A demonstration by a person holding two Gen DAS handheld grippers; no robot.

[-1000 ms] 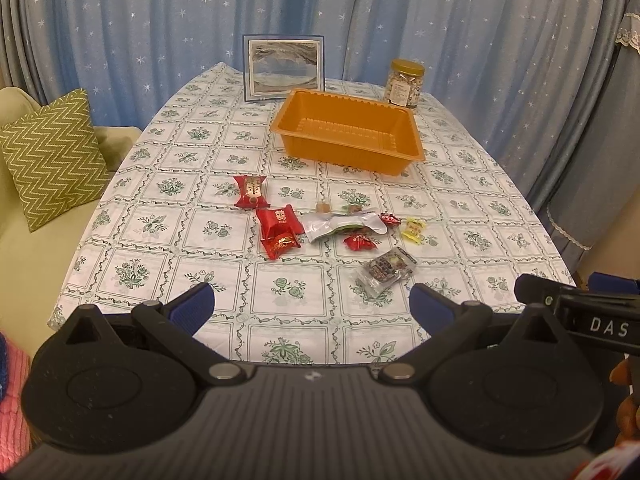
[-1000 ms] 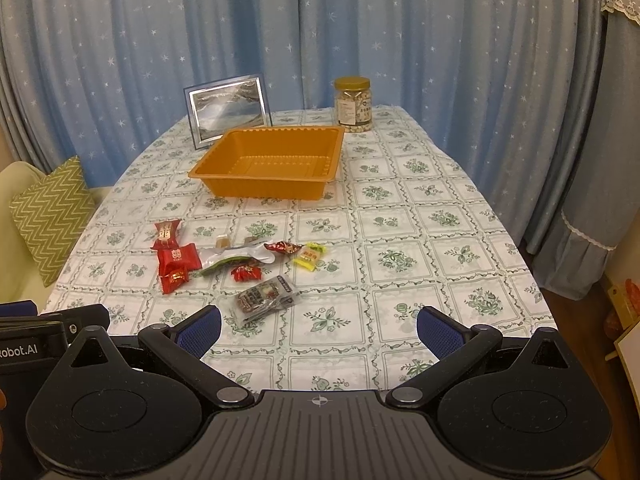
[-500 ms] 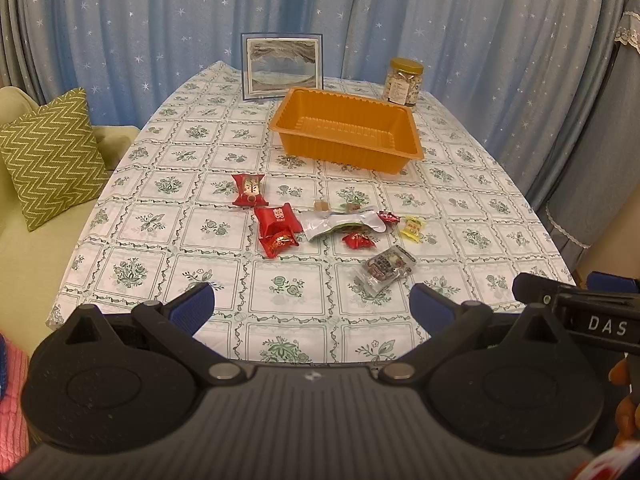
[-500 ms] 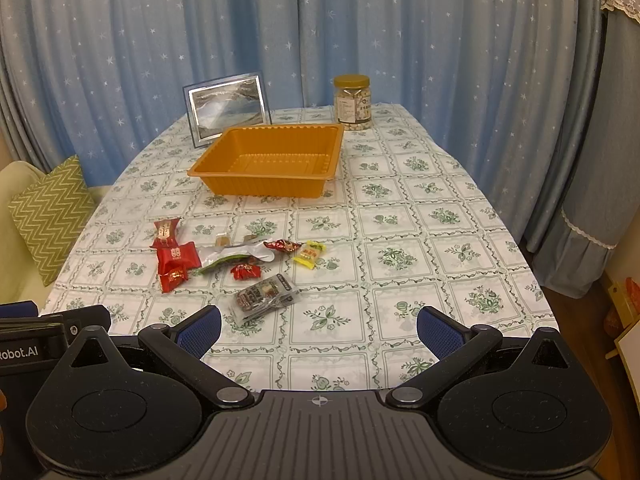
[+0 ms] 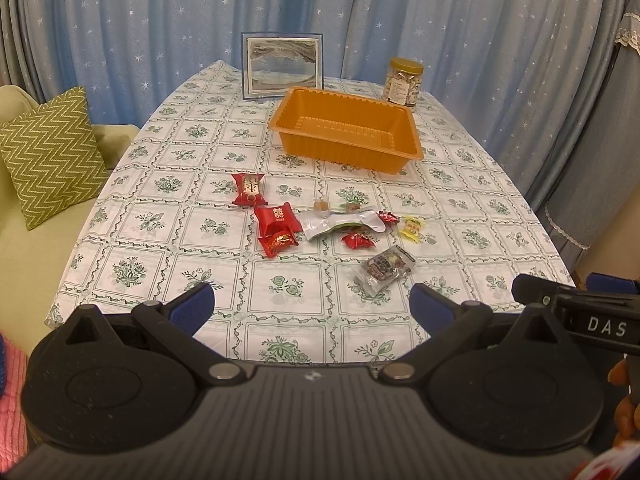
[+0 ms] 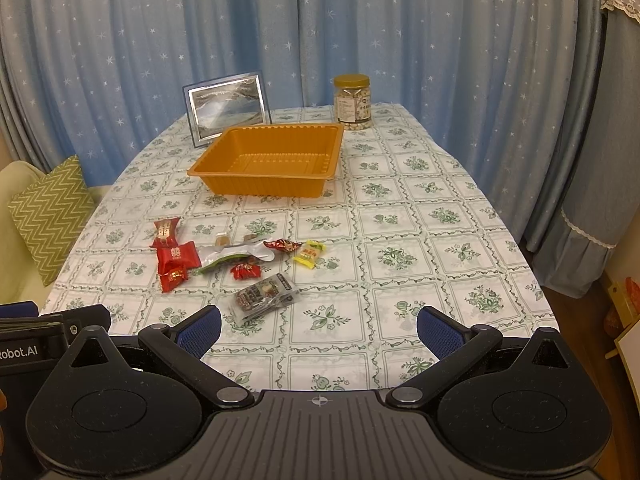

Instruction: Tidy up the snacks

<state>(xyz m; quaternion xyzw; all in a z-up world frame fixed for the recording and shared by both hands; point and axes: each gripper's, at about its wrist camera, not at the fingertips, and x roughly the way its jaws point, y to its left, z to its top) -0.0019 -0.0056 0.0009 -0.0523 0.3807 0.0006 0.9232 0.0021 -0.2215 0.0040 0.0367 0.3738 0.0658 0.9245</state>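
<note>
We are seeing only the front part of the right gripper (image 5: pixel 580 312) poking in at 3 o'clock of the left wrist view, its lettering cut by the edge. In the right wrist view the left gripper (image 6: pixel 52 326) is likewise cropped at 9 o'clock. The silver pouch (image 6: pixel 236 255) is covering part of two small brown candies (image 6: pixel 222 240) at its 12 o'clock. The jar (image 6: pixel 352 102) label is staying too small to read. The pink fabric (image 5: pixel 10 396) is running off the picture at 8 o'clock.
</note>
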